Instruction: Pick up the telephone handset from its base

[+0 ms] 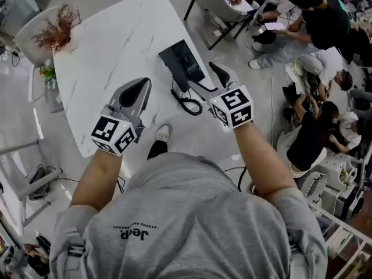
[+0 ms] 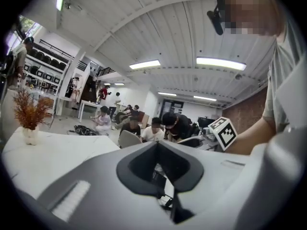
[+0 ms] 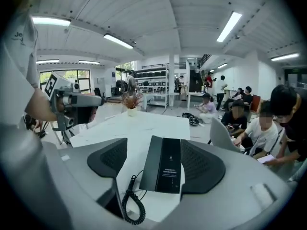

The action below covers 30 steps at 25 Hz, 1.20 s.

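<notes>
A black telephone [image 1: 181,65] lies on the white marble table [image 1: 110,45], its handset resting along the base's left side, and its coiled cord [image 1: 187,104] curls off the near end. My right gripper [image 1: 210,80] hovers just short of the phone's near right corner. It is open, and in the right gripper view the telephone [image 3: 164,164] and its cord [image 3: 130,202] show between the spread pads with nothing gripped. My left gripper [image 1: 139,90] hangs over bare table left of the phone, jaws together and empty. In its own view the left gripper [image 2: 160,164] blocks most of the scene.
A dried plant in a white vase [image 1: 57,31] stands at the table's far left corner. A white chair [image 1: 216,2] and several seated people [image 1: 314,22] are beyond the table's right side. The table's near edge runs just below both grippers.
</notes>
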### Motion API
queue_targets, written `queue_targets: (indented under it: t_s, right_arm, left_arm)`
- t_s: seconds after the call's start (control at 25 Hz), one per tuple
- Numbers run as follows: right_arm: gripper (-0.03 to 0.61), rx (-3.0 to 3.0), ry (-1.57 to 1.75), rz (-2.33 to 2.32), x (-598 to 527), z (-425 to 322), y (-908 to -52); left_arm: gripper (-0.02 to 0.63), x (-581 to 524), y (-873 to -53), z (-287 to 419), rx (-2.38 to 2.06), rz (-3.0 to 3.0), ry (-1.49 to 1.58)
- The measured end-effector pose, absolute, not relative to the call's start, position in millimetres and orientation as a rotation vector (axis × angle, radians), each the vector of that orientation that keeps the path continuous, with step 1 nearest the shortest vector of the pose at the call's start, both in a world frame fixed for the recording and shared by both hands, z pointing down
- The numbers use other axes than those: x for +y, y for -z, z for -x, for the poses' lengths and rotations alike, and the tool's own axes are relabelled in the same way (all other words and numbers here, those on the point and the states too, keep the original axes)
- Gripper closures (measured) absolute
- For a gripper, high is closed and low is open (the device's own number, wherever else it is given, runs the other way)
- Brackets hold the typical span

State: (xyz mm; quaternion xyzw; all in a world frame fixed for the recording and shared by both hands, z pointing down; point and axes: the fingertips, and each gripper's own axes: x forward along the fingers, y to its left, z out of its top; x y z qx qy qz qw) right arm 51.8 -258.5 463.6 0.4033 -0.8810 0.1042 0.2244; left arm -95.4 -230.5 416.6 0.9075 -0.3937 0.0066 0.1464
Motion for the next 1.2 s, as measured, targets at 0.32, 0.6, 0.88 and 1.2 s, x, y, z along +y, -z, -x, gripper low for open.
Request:
queue_targets:
  t_s: [0.32, 0.6, 0.88, 1.2]
  right_arm:
    - [0.236, -2.186, -0.202, -1.08, -307.0, 14.5, -557.8]
    - [0.236, -2.053, -0.131, -1.113, -321.6, 23.1, -610.7]
    - [0.242, -1.957, -0.08, -1.133, -327.2, 19.8, -636.5]
    - [0.5, -2.017, -0.352, -1.16, -313.8, 15.9, -623.7]
  left_arm:
    - [0.557, -236.7, -464.0, 165.6, -1.236, -2.498, -0.042]
    - [0.557, -235.0, -489.6, 185.9, -1.23, -2.445, -0.057]
    - [0.557, -235.3, -508.4, 194.2, -1.214, -2.408, -0.065]
    - [0.557, -231.3, -511.8, 194.2, -1.178, -2.403, -0.074]
